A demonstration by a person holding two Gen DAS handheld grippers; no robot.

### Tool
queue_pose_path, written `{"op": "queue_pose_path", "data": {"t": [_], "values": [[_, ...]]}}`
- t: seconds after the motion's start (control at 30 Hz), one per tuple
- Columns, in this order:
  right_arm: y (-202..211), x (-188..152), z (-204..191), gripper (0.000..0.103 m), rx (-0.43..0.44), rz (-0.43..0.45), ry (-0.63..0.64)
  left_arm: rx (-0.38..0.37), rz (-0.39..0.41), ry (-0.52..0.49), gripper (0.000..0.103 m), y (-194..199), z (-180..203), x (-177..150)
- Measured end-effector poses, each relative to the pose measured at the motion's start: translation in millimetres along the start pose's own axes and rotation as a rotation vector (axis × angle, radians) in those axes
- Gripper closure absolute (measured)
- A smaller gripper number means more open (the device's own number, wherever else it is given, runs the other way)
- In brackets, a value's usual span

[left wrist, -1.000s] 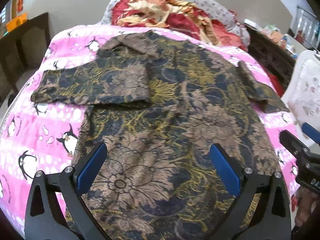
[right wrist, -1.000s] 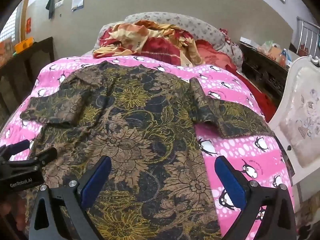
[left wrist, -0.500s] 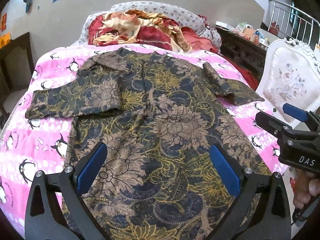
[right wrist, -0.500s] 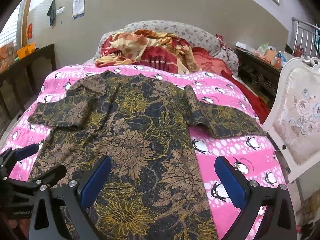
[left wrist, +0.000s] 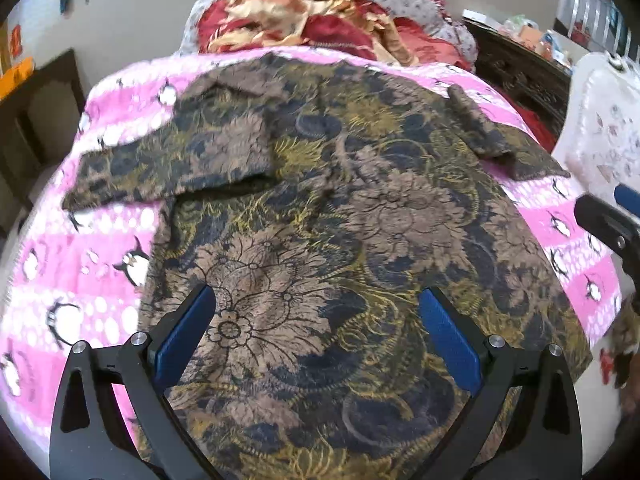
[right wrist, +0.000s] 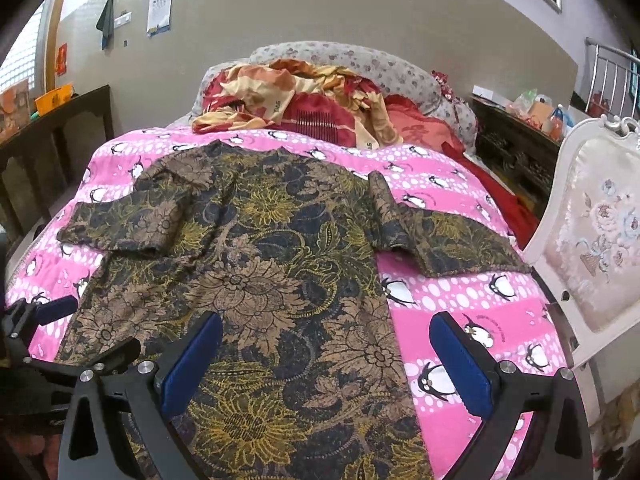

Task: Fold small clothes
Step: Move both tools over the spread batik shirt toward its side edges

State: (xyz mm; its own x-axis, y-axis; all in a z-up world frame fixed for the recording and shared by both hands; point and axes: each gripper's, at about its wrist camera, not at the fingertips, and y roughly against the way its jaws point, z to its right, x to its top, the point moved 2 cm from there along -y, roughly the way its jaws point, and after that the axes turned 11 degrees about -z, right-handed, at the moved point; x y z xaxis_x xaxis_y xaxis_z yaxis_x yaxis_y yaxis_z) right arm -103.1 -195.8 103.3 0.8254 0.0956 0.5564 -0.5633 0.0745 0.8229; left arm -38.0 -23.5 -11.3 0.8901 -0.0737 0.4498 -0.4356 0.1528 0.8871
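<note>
A dark floral shirt (left wrist: 340,216) in brown, navy and gold lies spread flat on the pink penguin bedspread (left wrist: 80,280). It also shows in the right wrist view (right wrist: 260,280). Its left sleeve (left wrist: 172,168) is folded in over the chest; its right sleeve (right wrist: 444,236) lies out to the side. My left gripper (left wrist: 316,320) is open and empty above the shirt's lower part. My right gripper (right wrist: 326,344) is open and empty above the shirt's hem and right edge. Each gripper shows at the edge of the other's view.
A heap of red and gold bedding (right wrist: 304,100) and a grey pillow (right wrist: 360,60) lie at the head of the bed. A white upholstered chair (right wrist: 596,232) stands close on the right. Dark wooden furniture stands on the left (right wrist: 56,128) and at the back right (right wrist: 516,148).
The left gripper has dropped closer over the shirt and its view blurs with motion. The right gripper has pulled back and up a little, showing more of the bed. Both stayed open.
</note>
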Motion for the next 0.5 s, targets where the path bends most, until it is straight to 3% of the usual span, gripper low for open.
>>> {"op": "queue_pose_path", "data": {"t": [0.2, 0.33, 0.5], "values": [[-30.6, 7.1, -13.1, 0.001, 0.041, -0.036, 0.045, 0.04, -0.025, 0.013, 0.001, -25.3, -9.6, 17.2], [-57.0, 17.0, -15.6, 0.001, 0.042, -0.008, 0.047, 0.045, -0.035, 0.035, 0.001, -41.8, -17.6, 32.9], [-110.1, 40.6, -6.5, 0.001, 0.026, -0.024, 0.022, 0.091, -0.028, 0.06, 0.001, -65.3, -33.4, 59.0]]}}
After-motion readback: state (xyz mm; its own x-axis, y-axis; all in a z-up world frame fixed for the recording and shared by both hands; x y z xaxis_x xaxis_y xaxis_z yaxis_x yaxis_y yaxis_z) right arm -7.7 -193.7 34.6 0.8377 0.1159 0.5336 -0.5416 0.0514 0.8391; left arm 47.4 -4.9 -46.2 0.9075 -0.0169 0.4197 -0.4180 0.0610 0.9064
